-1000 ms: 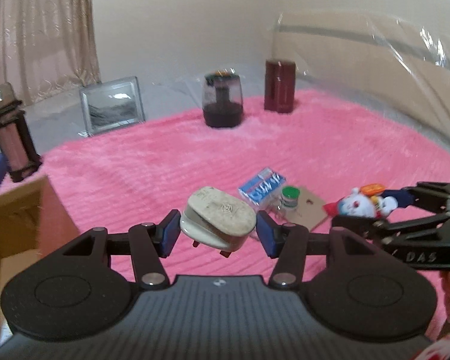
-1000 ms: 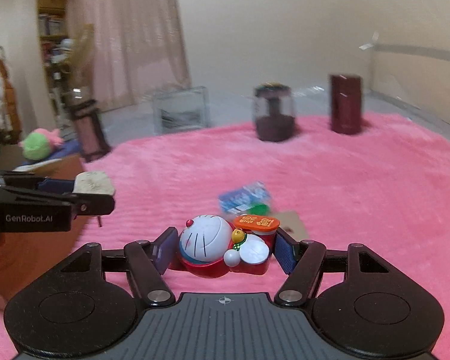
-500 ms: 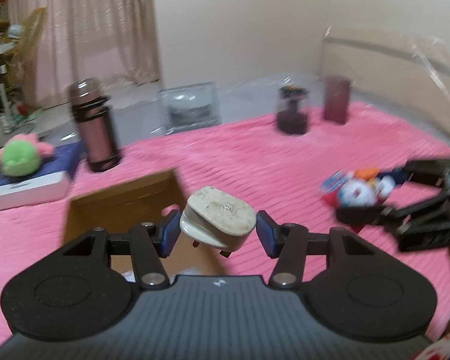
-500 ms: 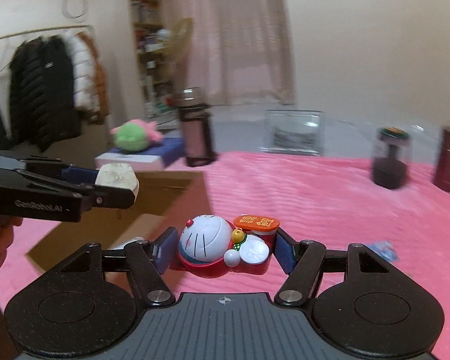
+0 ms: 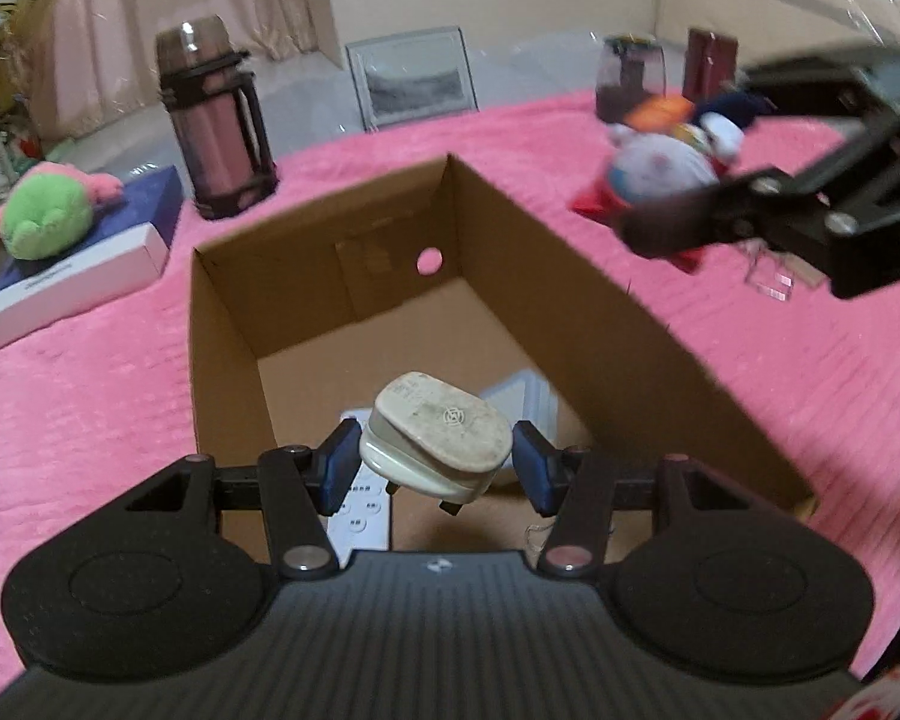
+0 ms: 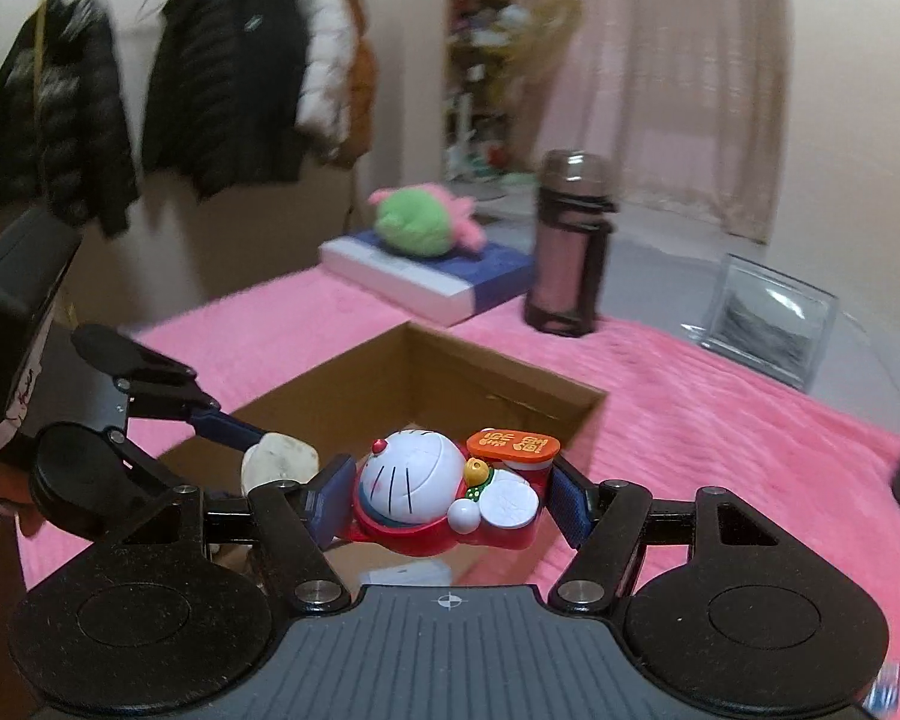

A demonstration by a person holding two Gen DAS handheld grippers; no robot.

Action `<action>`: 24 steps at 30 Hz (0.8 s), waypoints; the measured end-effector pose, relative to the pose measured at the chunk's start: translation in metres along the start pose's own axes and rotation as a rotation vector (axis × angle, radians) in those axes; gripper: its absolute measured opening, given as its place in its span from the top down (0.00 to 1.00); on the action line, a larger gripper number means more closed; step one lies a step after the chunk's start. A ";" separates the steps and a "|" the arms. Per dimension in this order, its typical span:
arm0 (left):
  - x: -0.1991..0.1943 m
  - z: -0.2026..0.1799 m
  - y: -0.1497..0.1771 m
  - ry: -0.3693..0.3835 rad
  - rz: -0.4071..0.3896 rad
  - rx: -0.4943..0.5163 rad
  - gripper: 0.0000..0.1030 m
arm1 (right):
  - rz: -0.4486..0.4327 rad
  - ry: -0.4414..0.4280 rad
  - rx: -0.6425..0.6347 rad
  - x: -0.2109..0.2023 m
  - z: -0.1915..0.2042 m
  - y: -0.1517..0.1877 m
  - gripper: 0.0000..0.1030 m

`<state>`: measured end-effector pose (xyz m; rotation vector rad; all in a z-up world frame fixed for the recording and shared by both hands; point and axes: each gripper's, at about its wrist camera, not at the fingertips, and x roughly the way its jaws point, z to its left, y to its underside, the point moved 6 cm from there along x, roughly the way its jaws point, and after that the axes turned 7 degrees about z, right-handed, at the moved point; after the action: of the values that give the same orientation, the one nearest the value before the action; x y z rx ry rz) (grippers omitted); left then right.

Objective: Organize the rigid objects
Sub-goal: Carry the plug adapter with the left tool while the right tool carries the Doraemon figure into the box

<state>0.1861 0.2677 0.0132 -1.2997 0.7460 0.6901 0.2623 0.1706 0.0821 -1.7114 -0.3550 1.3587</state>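
My left gripper (image 5: 435, 468) is shut on a dirty white plug adapter (image 5: 438, 447) and holds it above the open cardboard box (image 5: 630, 330). A white remote (image 5: 360, 504) and a pale flat item (image 5: 522, 402) lie on the box floor. My right gripper (image 6: 447, 495) is shut on a blue-and-white cat figurine (image 6: 444, 492) with a red base and an orange tag, over the box's near edge (image 6: 510, 378). In the left wrist view the right gripper (image 5: 678, 180) with the figurine (image 5: 660, 162) hangs at the upper right, beyond the box wall. In the right wrist view the left gripper (image 6: 270, 456) shows at the left with the adapter (image 6: 279, 462).
All sits on a pink fuzzy blanket (image 5: 90, 408). A dark flask (image 5: 216, 120) stands behind the box, beside a green plush (image 5: 48, 210) on a blue-and-white carton (image 5: 72, 276). A clear frame (image 5: 414, 78), a dark jar (image 5: 627, 78) and a maroon canister (image 5: 711, 63) stand further back. Coats (image 6: 210, 90) hang behind.
Both grippers have swung left from the loose items on the blanket to the cardboard box, each keeping hold of its object. The right gripper has also risen and rolled.
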 end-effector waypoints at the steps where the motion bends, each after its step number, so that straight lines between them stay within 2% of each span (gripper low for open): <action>1: 0.003 0.001 0.001 0.008 0.011 0.012 0.52 | 0.015 -0.009 -0.029 0.007 0.002 -0.001 0.38; 14: 0.049 -0.004 0.006 0.101 0.203 0.318 0.52 | 0.276 -0.070 -0.487 0.096 0.015 0.000 0.38; 24: 0.078 -0.007 0.008 0.166 0.300 0.475 0.52 | 0.459 -0.123 -0.634 0.154 0.008 0.010 0.38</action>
<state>0.2254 0.2649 -0.0553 -0.8230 1.1765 0.5973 0.3075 0.2748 -0.0234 -2.3344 -0.5244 1.8183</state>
